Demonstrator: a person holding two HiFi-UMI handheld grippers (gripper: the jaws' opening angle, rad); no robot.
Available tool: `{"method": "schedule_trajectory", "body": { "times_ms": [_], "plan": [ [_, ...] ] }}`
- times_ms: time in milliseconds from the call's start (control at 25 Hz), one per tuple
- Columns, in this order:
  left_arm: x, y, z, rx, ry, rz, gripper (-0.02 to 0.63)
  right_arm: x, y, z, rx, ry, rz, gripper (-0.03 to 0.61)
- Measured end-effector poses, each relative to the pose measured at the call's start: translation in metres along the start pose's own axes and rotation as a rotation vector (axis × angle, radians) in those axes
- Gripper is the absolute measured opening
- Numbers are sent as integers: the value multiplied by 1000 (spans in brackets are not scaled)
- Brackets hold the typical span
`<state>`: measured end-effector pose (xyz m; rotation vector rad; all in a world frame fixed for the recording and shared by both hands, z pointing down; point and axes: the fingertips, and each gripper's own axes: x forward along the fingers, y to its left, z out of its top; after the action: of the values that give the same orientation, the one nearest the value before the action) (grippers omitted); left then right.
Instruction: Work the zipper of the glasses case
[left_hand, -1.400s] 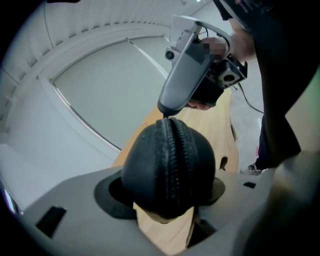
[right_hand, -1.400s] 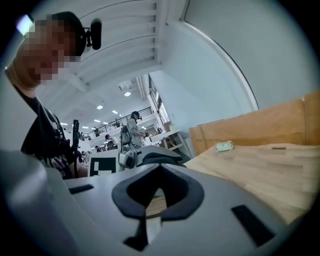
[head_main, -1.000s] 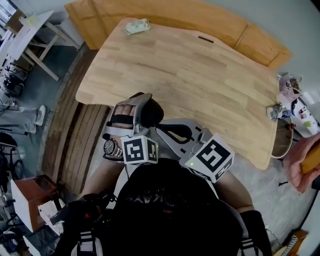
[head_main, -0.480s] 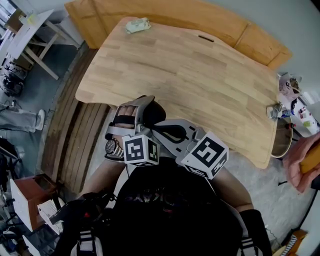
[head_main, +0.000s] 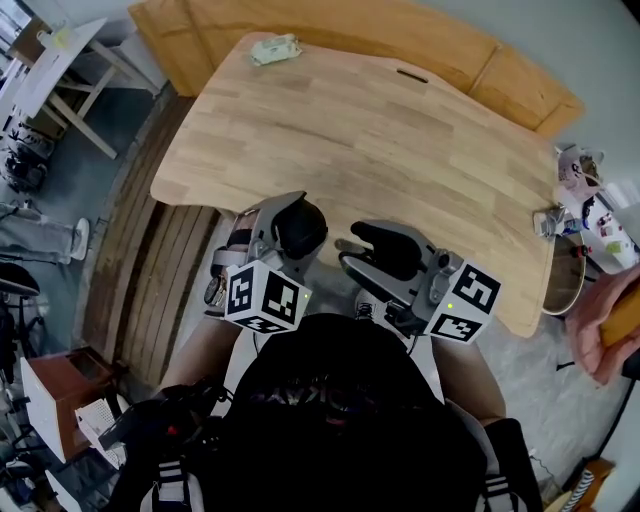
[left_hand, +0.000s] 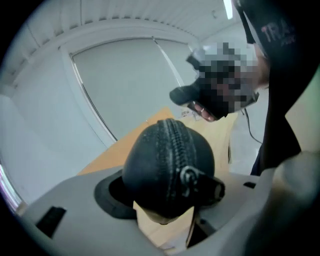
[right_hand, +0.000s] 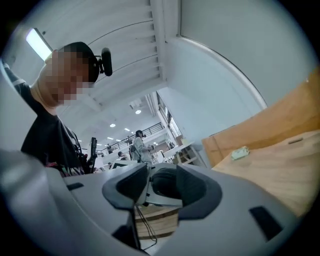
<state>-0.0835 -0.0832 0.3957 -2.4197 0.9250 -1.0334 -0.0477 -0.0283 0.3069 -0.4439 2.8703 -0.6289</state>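
The black glasses case (head_main: 302, 226) sits just off the near edge of the table, with my left gripper (head_main: 295, 222) shut on it. In the left gripper view the case (left_hand: 165, 160) fills the gap between the jaws, its zipper running over the top toward the camera. The zipper pull (left_hand: 190, 176) lies on the near right side. My right gripper (head_main: 350, 248) stands to the right of the case, apart from it. Its jaws have just been opening and nothing is between them. In the right gripper view the right gripper (right_hand: 155, 187) looks toward the case.
The wooden table (head_main: 380, 130) stretches ahead, with a small pale packet (head_main: 275, 48) at its far end and a small metal object (head_main: 548, 222) at its right edge. A wooden panel (head_main: 330, 22) stands behind it. Slatted floor (head_main: 150, 260) lies to the left.
The right gripper has let go at the case, opened its jaws and moved off to the right. The left gripper has rolled a little with the case still in it.
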Motion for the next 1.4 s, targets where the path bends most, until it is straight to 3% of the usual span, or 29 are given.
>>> {"method": "schedule_trajectory", "body": {
  "times_ms": [120,360,560,800,1080,1400],
  "plan": [
    [-6,-2,12,-175,-110,-91,284,-20,-16,2,-17,-3,-34,209],
    [-30,-3,49,-609,-407,-343,284,-36,-26,-11,-3,45,-37,269],
    [-47,3,74,-849,-573,-528,284,-34,-23,-14,35,42,15,306],
    [-46,-7,85,-929,-595,-620,284,-22,-11,-21,154,67,127,325],
    [-45,-12,89,-1001,-614,-661,284,-9,-6,-38,208,110,155,324],
    [-38,-20,91,-1009,-603,-699,284,-4,-8,-48,248,113,162,311]
  ]
}}
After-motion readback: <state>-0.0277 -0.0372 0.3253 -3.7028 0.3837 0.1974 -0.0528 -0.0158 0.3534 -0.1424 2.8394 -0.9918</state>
